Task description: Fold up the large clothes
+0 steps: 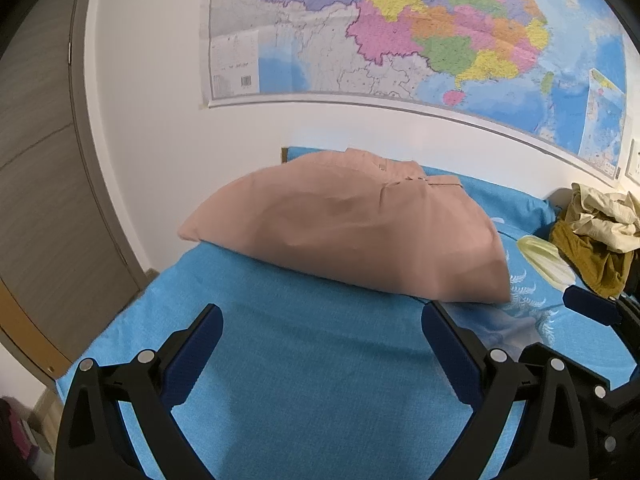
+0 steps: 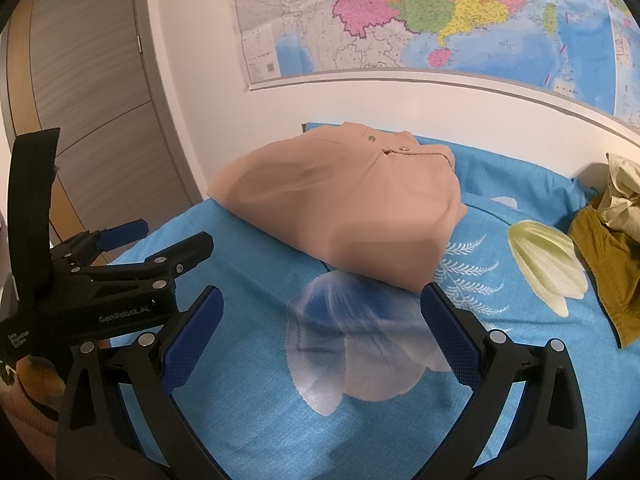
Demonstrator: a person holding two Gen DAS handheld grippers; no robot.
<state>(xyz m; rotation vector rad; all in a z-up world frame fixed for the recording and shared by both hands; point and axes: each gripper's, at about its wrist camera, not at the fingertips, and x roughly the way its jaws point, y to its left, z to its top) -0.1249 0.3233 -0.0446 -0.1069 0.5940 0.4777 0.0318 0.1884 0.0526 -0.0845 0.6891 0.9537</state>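
Here, the blue bed sheet [image 1: 304, 360] with its white feather and flower print takes up most of both views, running back to a white wall that carries a large coloured map [image 1: 420, 28]. A grey-brown wardrobe door [image 2: 92, 92] stands to the left of the bed.

The pink-beige garment [image 1: 352, 232] lies folded into a compact bundle on the sheet, toward the far edge near the wall, its snap-buttoned waistband turned away from the cameras. It sits ahead of both tools and touches neither.

A heap of cream and mustard clothes [image 2: 608, 216] rests at the far right of the bed, well apart from the folded bundle.

The left gripper [image 1: 322, 320] hovers over bare sheet with its blue-padded fingers spread wide and nothing between them; the bundle's near edge lies just beyond its fingertips, closest to the right-hand finger. The right gripper [image 2: 322, 300] is likewise wide open and empty, over the printed white flower, with the bundle's near corner just past its right finger. In the right wrist view the left gripper shows at the left, beside the bed edge.
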